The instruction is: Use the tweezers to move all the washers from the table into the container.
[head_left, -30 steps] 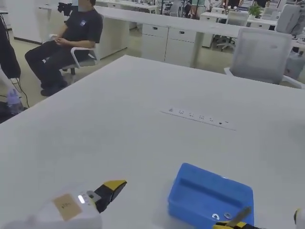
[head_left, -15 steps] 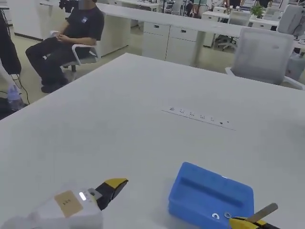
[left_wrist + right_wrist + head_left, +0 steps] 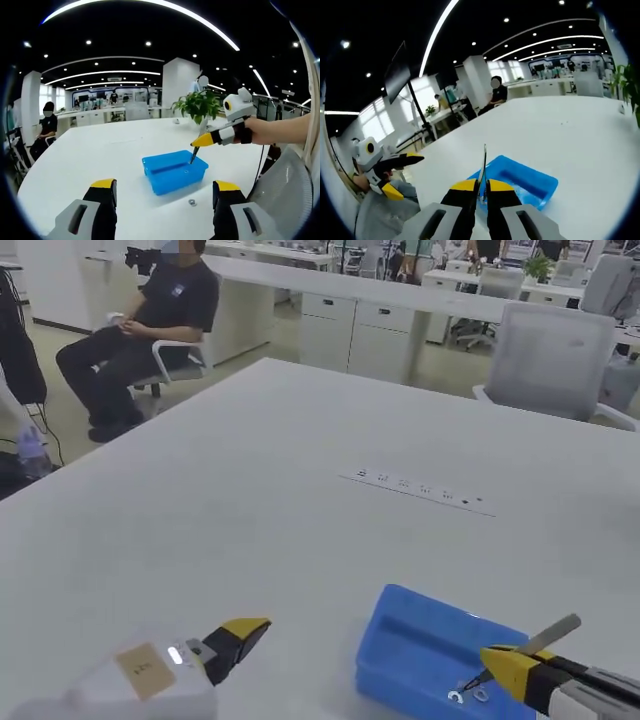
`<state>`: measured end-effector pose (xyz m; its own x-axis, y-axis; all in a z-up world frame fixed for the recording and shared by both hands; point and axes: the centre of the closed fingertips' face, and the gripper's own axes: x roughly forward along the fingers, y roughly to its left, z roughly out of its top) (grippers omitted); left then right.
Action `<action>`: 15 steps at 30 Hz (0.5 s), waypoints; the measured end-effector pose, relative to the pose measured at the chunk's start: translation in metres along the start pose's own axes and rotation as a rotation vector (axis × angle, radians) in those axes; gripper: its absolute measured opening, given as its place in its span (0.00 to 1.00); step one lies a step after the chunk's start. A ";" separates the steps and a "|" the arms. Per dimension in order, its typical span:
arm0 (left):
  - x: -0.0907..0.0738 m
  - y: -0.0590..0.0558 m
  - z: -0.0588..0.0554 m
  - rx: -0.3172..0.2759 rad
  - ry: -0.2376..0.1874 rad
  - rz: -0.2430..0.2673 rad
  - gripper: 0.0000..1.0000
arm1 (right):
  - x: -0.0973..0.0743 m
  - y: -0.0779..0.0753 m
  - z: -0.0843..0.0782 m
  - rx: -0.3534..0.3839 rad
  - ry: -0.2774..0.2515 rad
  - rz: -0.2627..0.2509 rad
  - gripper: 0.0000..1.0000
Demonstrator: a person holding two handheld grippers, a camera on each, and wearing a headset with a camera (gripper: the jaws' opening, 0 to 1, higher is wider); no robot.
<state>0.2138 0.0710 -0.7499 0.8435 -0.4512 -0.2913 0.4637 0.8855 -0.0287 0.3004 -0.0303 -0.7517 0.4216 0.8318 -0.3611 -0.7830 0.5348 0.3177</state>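
Two small silver metal washers (image 3: pixel 457 697) sit in the blue rectangular plastic container (image 3: pixel 410 635), 5 o'clock corner. One loose washer (image 3: pixel 191 202) on white table (image 3: pixel 300 530) (just outside container). Thin metal tweezers (image 3: pixel 548 636) clenched by right gripper (image 3: pixel 503 660), tips over container. Left gripper (image 3: pixel 247 630) released, at 9 o'clock.

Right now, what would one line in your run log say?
right gripper shut on tweezers | tips in blue container near two washers | left gripper open | loose washer on table
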 end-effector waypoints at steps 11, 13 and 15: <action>0.000 0.001 0.000 -0.002 -0.001 0.002 0.79 | 0.034 -0.018 -0.007 -0.112 0.118 0.028 0.03; 0.000 0.001 0.000 -0.001 -0.002 0.003 0.79 | 0.039 -0.021 -0.011 -0.124 0.134 0.038 0.03; 0.000 0.001 -0.001 -0.002 0.002 0.002 0.79 | 0.043 -0.023 -0.014 -0.127 0.150 0.047 0.03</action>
<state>0.2139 0.0717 -0.7508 0.8437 -0.4494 -0.2934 0.4616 0.8866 -0.0305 0.3295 -0.0089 -0.7870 0.3177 0.8189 -0.4779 -0.8556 0.4648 0.2277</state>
